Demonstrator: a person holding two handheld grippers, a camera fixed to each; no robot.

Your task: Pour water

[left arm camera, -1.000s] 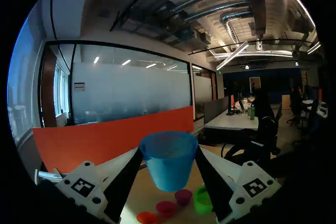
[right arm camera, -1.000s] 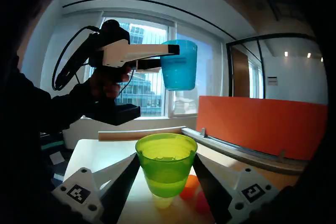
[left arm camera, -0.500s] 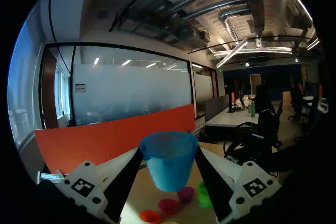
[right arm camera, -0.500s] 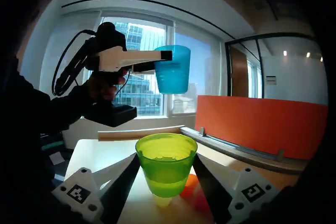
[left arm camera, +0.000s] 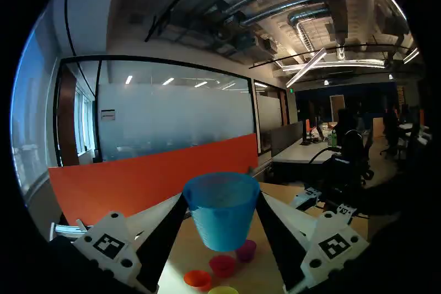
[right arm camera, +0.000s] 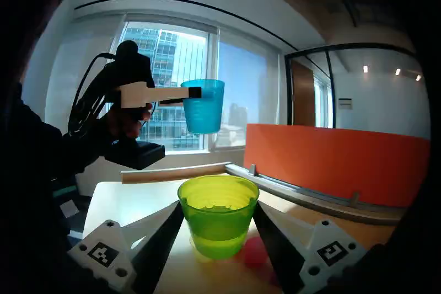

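My left gripper is shut on a blue cup, held upright and high above the table. In the right gripper view that same blue cup shows farther off at upper left, in the white fingers of the gripper, which a hand holds. My right gripper is shut on a translucent green cup with water in its lower part, upright just above the table. The right gripper's tagged fingers appear low at the right of the left gripper view.
Small purple, pink and orange cups sit in a row on the wooden table below the blue cup. An orange partition with a metal rail runs along the table's far side. Windows stand behind the hand.
The two grippers have drawn apart: the blue cup looks smaller and farther left in the right gripper view. The green cup has slid out of the left gripper view. Both grips are unchanged.
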